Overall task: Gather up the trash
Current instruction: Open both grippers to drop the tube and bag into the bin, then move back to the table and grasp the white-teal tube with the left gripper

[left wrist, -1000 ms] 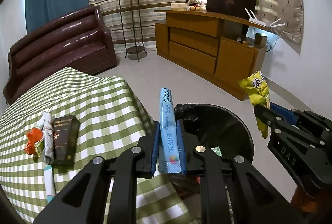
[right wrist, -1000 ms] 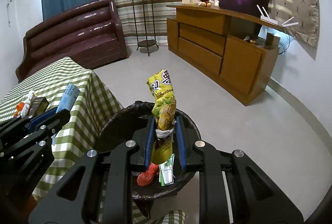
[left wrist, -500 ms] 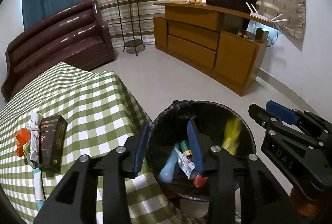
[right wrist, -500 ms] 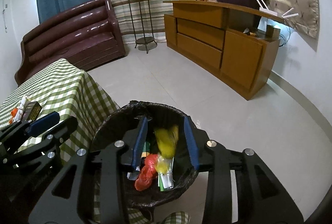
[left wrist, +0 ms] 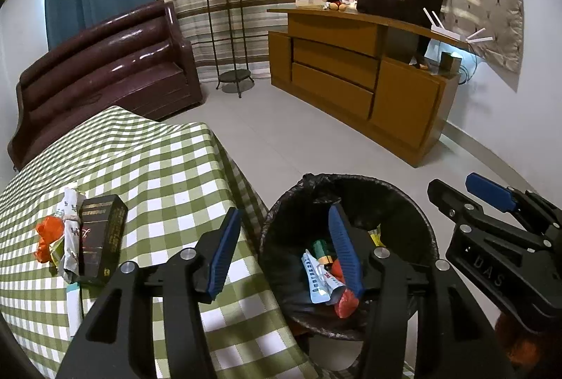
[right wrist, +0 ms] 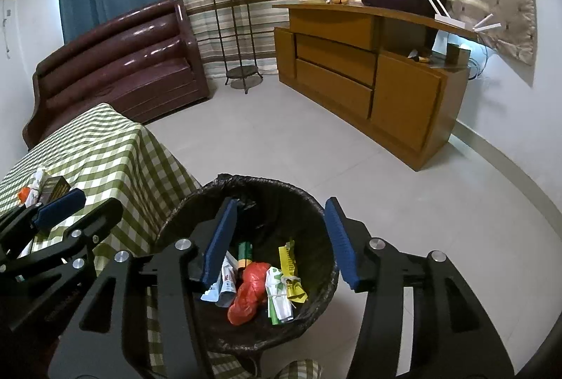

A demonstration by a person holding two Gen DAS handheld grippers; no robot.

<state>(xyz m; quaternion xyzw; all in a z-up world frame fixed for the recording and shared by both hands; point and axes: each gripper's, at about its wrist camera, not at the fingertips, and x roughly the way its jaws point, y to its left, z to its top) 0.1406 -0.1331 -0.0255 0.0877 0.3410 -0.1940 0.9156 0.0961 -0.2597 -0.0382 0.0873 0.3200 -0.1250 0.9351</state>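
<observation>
The black-lined trash bin (right wrist: 246, 189) stands on the floor just beside the corner of the checked tabletop (left wrist: 158, 161). Both grippers hang above the bin. The left gripper (left wrist: 284, 252) has its fingers (left wrist: 224, 249) spread wide and holds nothing; one finger sits over the tabletop edge, the other over the bin's mouth. The right gripper (right wrist: 279, 242) is likewise wide apart and empty, its fingers (right wrist: 339, 245) straddling the bin's opening.

Inside the bin lie a yellow snack wrapper (right wrist: 289, 268), a red plastic scrap (right wrist: 247, 289), a pale blue packet (left wrist: 314, 282), a green-and-white wrapper (right wrist: 277, 294) and a green tube (right wrist: 244, 254), all piled together at the bottom.

On the tabletop, well away from the bin, a dark box (left wrist: 102, 235) lies touching a crumpled white wrapper (left wrist: 70, 231), with an orange scrap (left wrist: 47, 235) on the wrapper's far side from the bin.
</observation>
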